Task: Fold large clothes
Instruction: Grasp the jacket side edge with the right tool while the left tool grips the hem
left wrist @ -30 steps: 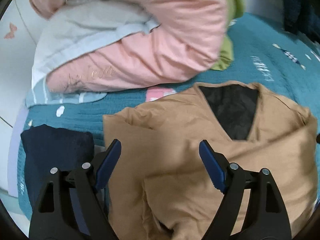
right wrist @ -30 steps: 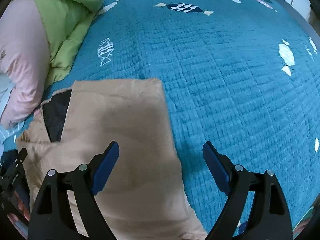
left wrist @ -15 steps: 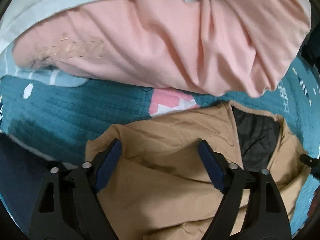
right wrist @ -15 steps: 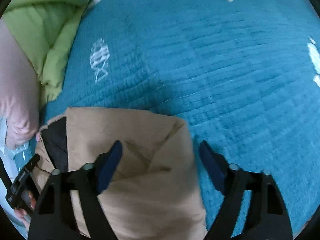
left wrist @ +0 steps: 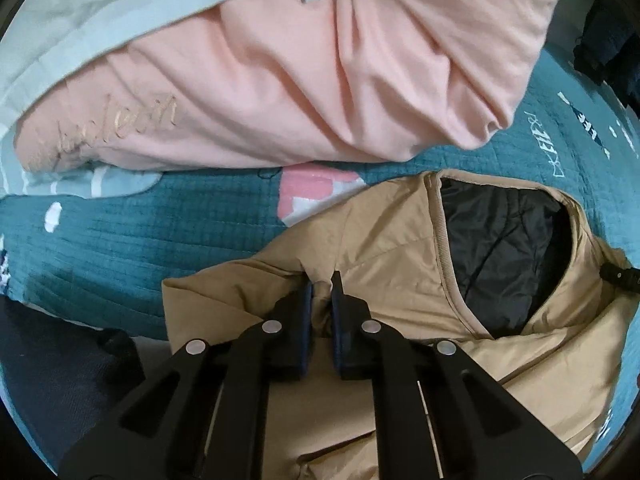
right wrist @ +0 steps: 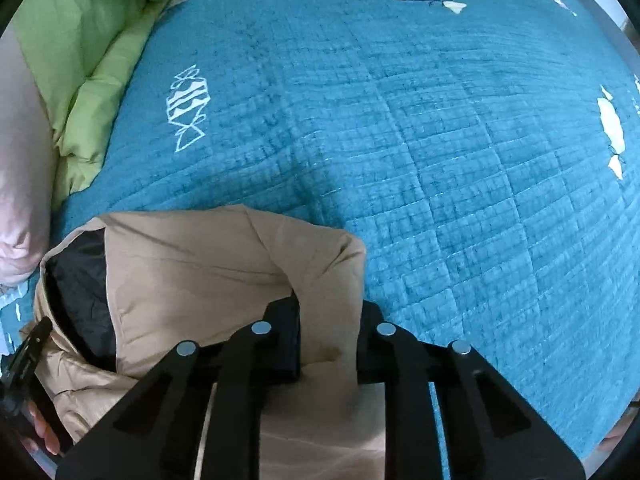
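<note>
In the left wrist view, a dark blue garment (left wrist: 60, 364) fills the lower left edge, and a pink quilt (left wrist: 320, 80) with a pale blue sheet (left wrist: 100, 12) is heaped across the top. The tan jacket (left wrist: 400, 240) lies on the teal bedspread (left wrist: 140, 240), spreading from lower centre to the right edge, its black lining (left wrist: 500, 256) showing at the open neck. The left gripper (left wrist: 322, 292) sits at lower centre, jaws closing on a pinched ridge of tan cloth near the jacket's left shoulder.

In the right wrist view, a green quilt (right wrist: 88, 60) fills the upper left, and the jacket (right wrist: 200, 272) occupies the lower left, with bare bedspread (right wrist: 440, 160) to its right. The right gripper (right wrist: 328, 312) is closing over the jacket's right-hand edge, with a thick fold between its pads.

The jacket's top edge runs left to right between the two grips, one at each shoulder; the body lies below, towards the person. Probably both hands will lift together and carry this edge over.
</note>
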Available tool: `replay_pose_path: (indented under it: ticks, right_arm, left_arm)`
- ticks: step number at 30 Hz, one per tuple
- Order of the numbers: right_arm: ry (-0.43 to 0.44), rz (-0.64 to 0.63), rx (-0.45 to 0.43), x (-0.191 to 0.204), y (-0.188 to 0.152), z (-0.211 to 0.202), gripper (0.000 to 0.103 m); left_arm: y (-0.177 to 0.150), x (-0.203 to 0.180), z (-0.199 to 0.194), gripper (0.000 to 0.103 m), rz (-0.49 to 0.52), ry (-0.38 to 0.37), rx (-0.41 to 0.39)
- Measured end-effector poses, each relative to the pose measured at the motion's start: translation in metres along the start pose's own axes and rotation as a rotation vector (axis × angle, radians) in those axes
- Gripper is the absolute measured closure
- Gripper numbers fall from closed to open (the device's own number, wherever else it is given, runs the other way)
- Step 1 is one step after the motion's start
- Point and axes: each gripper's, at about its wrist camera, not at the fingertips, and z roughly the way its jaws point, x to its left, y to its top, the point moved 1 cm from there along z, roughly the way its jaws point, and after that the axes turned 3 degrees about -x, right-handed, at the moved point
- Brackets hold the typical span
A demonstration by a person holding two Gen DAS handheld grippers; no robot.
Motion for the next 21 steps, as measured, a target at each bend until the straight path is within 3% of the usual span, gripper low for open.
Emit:
replay_pose_path:
  ticks: [8, 21]
  right_arm:
    - [-0.023, -0.035, -0.031, 0.005, -0.001, -0.015, 0.089]
    - [-0.013, -0.043, -0.08, 0.001, -0.012, -0.051, 0.089]
  left_arm:
    - [0.004, -0.007, -0.022, 0.095, 0.029, 0.035, -0.028]
    - [-0.003, 0.016, -0.061, 0.095, 0.028, 0.049, -0.056]
